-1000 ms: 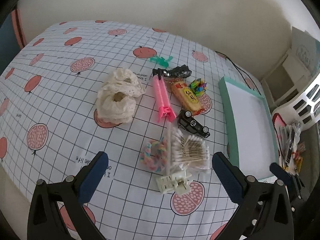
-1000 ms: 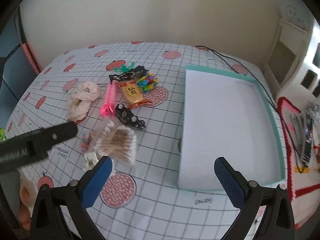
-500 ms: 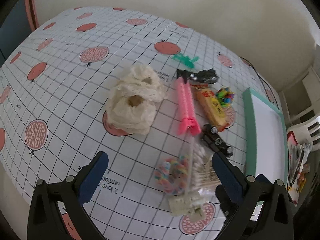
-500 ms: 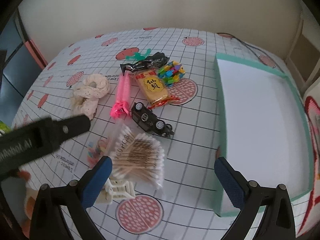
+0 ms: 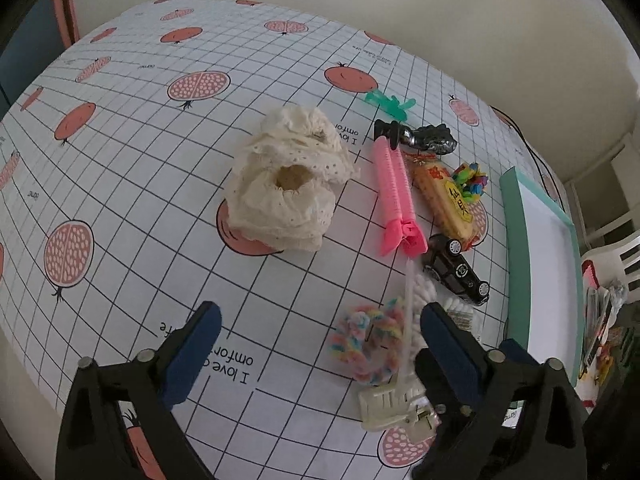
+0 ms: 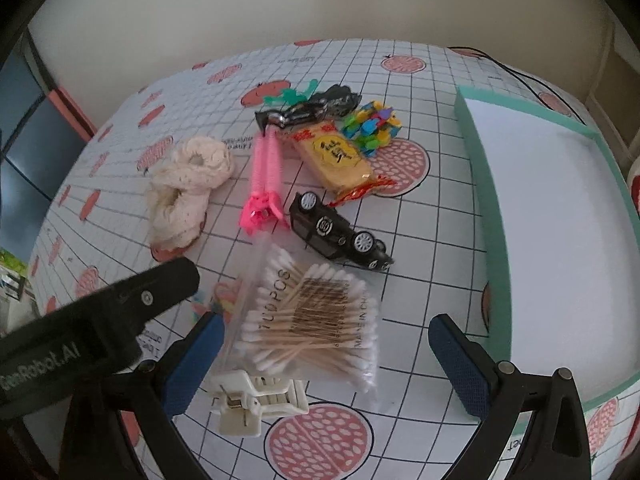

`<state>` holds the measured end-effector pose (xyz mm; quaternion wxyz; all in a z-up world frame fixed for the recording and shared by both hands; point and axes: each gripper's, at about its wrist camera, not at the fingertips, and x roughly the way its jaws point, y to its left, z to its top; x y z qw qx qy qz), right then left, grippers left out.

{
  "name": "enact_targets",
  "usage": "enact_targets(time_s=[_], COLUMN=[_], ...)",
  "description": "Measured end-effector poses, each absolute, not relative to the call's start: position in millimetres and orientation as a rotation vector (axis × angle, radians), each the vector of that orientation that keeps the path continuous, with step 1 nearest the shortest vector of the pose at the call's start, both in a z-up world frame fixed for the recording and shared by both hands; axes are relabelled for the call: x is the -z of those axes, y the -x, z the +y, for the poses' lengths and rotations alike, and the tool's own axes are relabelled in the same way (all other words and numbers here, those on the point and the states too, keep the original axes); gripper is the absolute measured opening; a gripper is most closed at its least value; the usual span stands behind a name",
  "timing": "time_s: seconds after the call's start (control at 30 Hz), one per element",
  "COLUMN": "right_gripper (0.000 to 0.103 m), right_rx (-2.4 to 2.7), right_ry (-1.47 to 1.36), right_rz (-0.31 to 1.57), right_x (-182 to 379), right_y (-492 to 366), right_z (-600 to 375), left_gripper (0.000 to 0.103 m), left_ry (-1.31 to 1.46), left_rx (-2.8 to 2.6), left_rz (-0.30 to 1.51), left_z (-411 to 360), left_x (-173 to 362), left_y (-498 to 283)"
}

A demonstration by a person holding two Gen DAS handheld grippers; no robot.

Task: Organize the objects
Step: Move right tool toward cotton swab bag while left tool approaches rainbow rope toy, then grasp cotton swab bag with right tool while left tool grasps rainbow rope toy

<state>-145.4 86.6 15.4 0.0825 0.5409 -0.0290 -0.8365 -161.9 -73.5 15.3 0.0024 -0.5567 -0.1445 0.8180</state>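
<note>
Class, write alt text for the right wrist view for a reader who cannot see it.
The open right gripper hovers over a bag of cotton swabs on a fruit-print tablecloth. Beyond lie a black toy car, a pink hair roller and a snack packet; an empty teal tray sits to the right.

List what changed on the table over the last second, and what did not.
Both grippers moved in toward the clutter, jaws open, gripping nothing. The right hand-held gripper swung left from the teal tray and now straddles the cotton swab bag. The left hand-held gripper advanced toward the cream lace bundle. The items themselves stayed put, and the tray holds nothing.
</note>
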Motion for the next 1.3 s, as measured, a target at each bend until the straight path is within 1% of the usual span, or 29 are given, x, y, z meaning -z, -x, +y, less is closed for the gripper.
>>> enact_targets(time_s=[0.03,0.27,0.47,0.53,0.7,0.77,0.8,0.83,0.9,0.97,1.0,1.13,1.17,1.3], right_gripper=[0.103,0.103,0.103,0.103,0.103,0.103,0.102,0.101,0.096,0.090,0.088,0.076,0.076,0.074], right_rx=[2.499,2.525,2.544,2.540,2.535,2.535,2.536,2.535,2.530,2.519,2.508,2.489,2.487,2.479], right_ry=[-1.620,-1.656,-1.689,-1.704,-1.728,-1.731,-1.729,-1.725,-1.712,-1.704,-1.705,-1.719,-1.725,-1.728], right_rz=[-0.076,-0.027,-0.047,-0.051,-0.046,-0.032,-0.016,-0.009,0.005,0.004,-0.005,-0.030,-0.033,-0.043], right_x=[-14.0,-7.0,-2.7,-1.1,2.2,2.1,1.5,0.9,-1.5,-3.2,-3.7,-1.2,-1.4,-1.9], right_y=[145.4,147.6,150.0,150.6,152.0,152.2,152.2,152.1,152.0,151.7,151.8,151.5,149.6,148.6], right_z=[84.8,84.7,96.6,97.7,100.3,99.5,98.3,97.7,96.0,95.0,94.8,98.1,97.6,103.7], left_gripper=[0.094,0.091,0.090,0.084,0.079,0.073,0.069,0.067,0.065,0.060,0.056,0.053,0.052,0.042], left_ry=[1.752,1.812,1.842,1.843,1.863,1.869,1.871,1.873,1.874,1.871,1.868,1.865,1.864,1.857], left_rx=[-2.564,-2.534,-2.523,-2.521,-2.524,-2.525,-2.523,-2.519,-2.516,-2.516,-2.514,-2.514,-2.514,-2.506], left_rz=[-0.458,-0.478,-0.455,-0.448,-0.436,-0.433,-0.434,-0.439,-0.452,-0.459,-0.461,-0.440,-0.427,-0.408], left_z=[-73.8,-72.3,-66.3,-64.8,-62.0,-60.7,-60.3,-60.3,-60.1,-60.0,-60.1,-57.8,-56.1,-55.5], left_x=[-14.6,-2.6,2.9,4.3,8.7,10.4,10.8,11.5,12.0,11.9,11.8,11.9,12.0,11.1], left_y=[161.9,161.3,162.5,163.1,163.7,164.5,163.7,164.0,164.5,164.7,164.7,163.4,163.6,162.7])
